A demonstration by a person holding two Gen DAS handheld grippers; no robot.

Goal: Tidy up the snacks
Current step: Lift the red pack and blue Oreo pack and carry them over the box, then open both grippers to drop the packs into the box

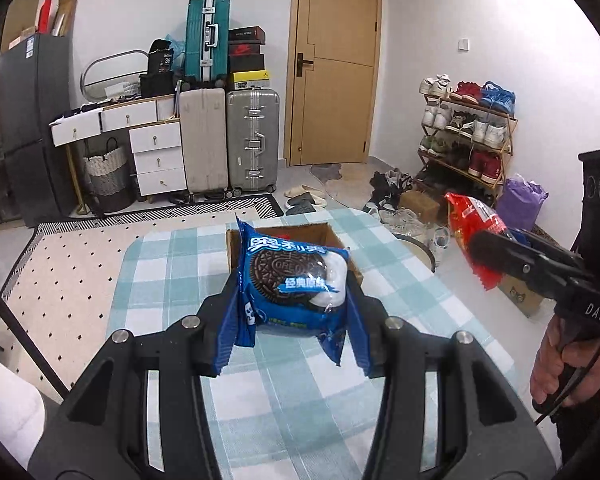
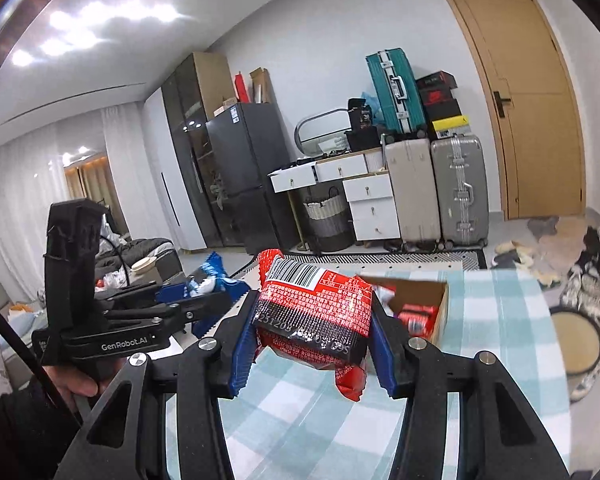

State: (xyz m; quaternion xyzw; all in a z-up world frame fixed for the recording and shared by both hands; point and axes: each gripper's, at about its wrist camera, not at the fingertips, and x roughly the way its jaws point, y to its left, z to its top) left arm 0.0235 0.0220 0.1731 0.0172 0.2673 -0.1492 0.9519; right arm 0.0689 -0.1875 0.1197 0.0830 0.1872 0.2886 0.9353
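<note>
Blue Oreo pack pinched between the pads of the left gripper, held in the air above the checked tablecloth. Right gripper is clamped on a red snack pack, barcode side up, also clear of the table. Behind both, an open cardboard box stands on the cloth with red packets inside.
</note>
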